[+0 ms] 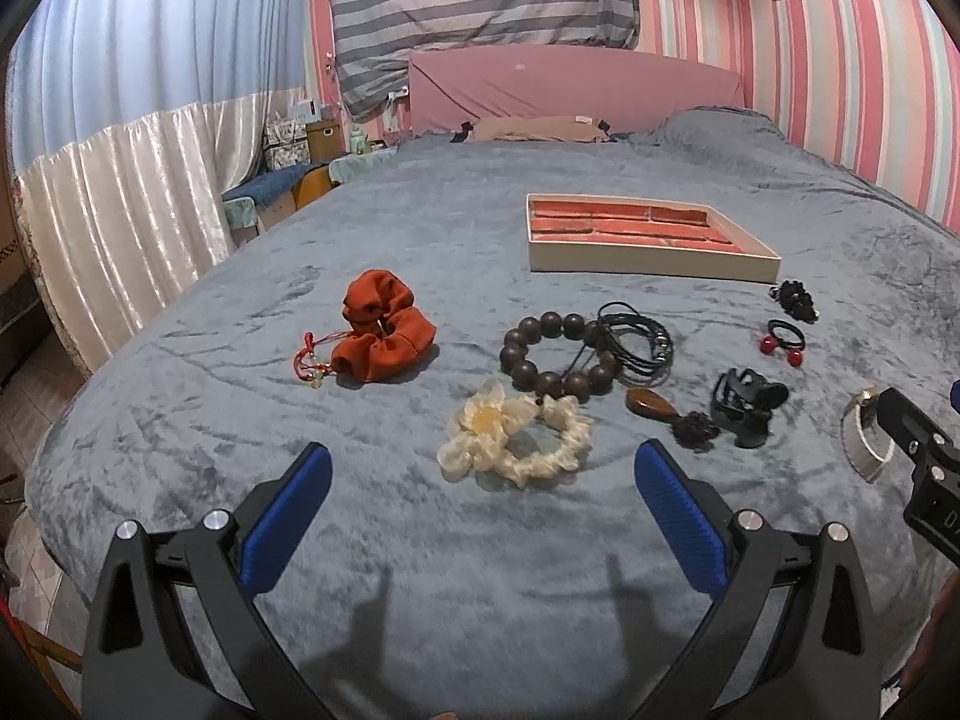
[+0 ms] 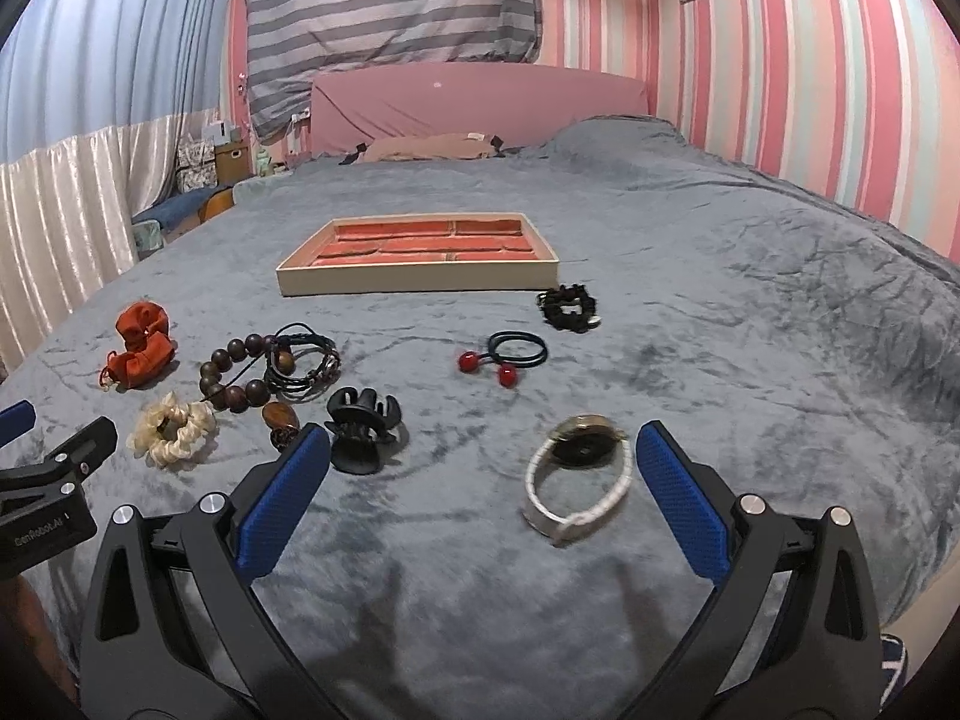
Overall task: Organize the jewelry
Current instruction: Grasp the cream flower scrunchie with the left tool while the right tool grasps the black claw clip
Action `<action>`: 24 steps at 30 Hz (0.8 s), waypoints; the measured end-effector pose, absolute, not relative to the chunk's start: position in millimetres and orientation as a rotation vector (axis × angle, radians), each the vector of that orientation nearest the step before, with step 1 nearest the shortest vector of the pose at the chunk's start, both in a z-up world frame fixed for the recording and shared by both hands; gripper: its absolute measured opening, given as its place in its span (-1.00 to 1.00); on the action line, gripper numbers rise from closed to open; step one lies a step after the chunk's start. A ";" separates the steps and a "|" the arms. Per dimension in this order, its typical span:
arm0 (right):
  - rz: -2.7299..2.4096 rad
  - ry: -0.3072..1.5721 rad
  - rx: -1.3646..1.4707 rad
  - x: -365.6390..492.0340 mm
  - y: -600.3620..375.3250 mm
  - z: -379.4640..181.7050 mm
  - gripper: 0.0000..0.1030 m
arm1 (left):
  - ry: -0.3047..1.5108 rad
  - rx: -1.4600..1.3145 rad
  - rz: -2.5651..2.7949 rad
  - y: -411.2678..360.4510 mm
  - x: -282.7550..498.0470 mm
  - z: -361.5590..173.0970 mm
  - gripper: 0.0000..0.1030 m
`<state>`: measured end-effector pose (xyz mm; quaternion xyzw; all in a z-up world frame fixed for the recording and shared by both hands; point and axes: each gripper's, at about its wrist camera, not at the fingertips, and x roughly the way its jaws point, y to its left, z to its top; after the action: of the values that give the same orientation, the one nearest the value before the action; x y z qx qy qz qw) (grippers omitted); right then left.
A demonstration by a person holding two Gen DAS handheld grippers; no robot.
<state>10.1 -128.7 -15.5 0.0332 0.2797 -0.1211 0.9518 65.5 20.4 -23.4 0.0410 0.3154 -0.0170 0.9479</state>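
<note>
Jewelry lies on a grey blanket. A cream tray (image 1: pixel 654 267) (image 2: pixel 420 283) with a red lining sits further back. My left gripper (image 1: pixel 483 468) is open, just short of a cream flower scrunchie (image 1: pixel 510 438) (image 2: pixel 171 429). Behind it lie a dark wooden bead bracelet (image 1: pixel 558 354) (image 2: pixel 240 378), black cords (image 1: pixel 639 339), an orange scrunchie (image 1: pixel 381 336) (image 2: pixel 141 351), a brown pendant (image 1: pixel 648 403) and a black claw clip (image 1: pixel 747 405) (image 2: pixel 363 429). My right gripper (image 2: pixel 483 450) is open, with a white-strapped watch (image 2: pixel 579 477) between its fingers.
A hair tie with red balls (image 2: pixel 510 357) (image 1: pixel 786 339) and a black frilly scrunchie (image 2: pixel 570 303) (image 1: pixel 795 297) lie right of the tray. A pink headboard (image 1: pixel 570 84) and striped wall stand behind. The bed edge drops off at left by the curtains (image 1: pixel 120 210).
</note>
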 end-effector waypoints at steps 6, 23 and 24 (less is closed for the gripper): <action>-0.235 0.573 0.046 32.6 -115.3 -23.0 0.92 | 0.672 0.086 -0.040 31.1 93.2 -33.7 0.91; -0.206 0.669 0.023 89.1 -96.5 -50.1 0.92 | 0.778 0.037 -0.114 49.5 138.5 -65.1 0.91; -0.205 0.674 0.022 91.6 -96.4 -51.3 0.92 | 0.786 0.040 -0.122 48.7 140.2 -66.5 0.91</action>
<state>91.6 -96.4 -51.3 0.0108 0.3303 -0.1002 0.9385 140.2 48.7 -66.5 0.0197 0.3825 -0.0593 0.9218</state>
